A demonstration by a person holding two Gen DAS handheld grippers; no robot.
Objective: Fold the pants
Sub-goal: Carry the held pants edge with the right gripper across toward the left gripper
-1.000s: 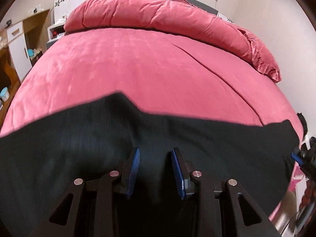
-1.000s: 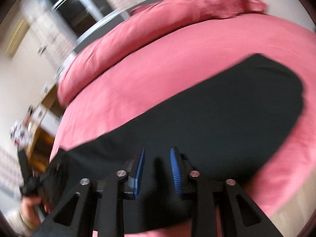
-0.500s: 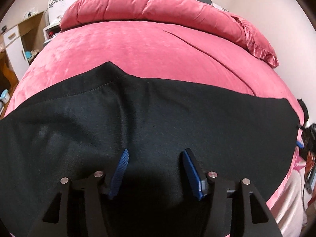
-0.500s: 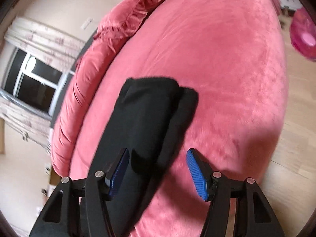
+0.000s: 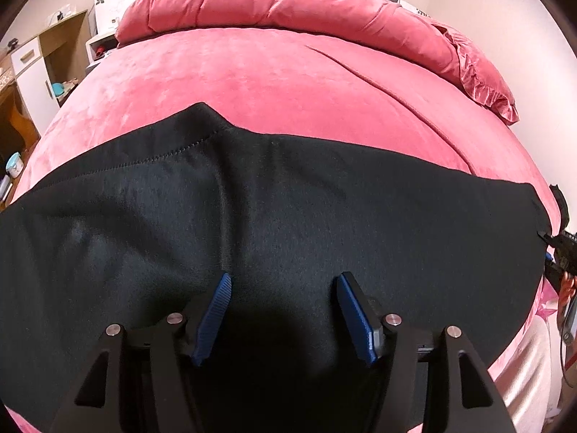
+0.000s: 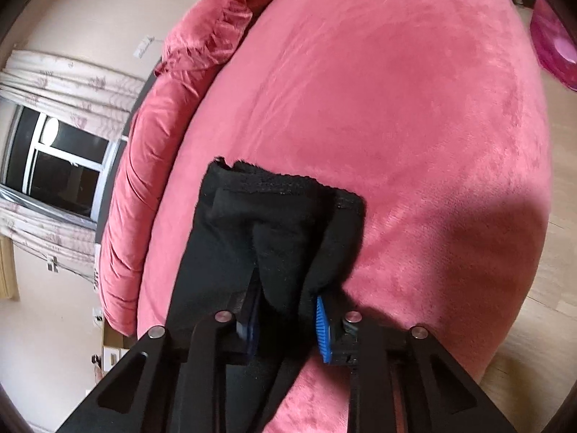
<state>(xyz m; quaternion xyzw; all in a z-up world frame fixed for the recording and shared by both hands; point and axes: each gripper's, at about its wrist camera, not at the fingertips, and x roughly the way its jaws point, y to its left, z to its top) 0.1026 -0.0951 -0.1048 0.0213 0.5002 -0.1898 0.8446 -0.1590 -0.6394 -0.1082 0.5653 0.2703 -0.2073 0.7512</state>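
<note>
The black pants (image 5: 288, 223) lie spread across the near part of the red bed (image 5: 252, 83), running left to right. My left gripper (image 5: 283, 314) is open just above the middle of the fabric. My right gripper (image 6: 288, 324) is closed on the bunched end of the pants (image 6: 281, 216) at the bed's right side; the hem shows beyond the blue pads (image 6: 322, 328). The right gripper also shows at the right edge of the left wrist view (image 5: 560, 252).
A rolled red duvet (image 5: 288, 3) lies along the head of the bed. Wooden shelves and a white cabinet (image 5: 29, 68) stand at the left. A window with curtains (image 6: 54, 158) and a pink object (image 6: 555, 43) on the wooden floor show in the right wrist view.
My right gripper went from open beside the pants' end to closed on it. My left gripper opened wider and settled over the middle of the pants.
</note>
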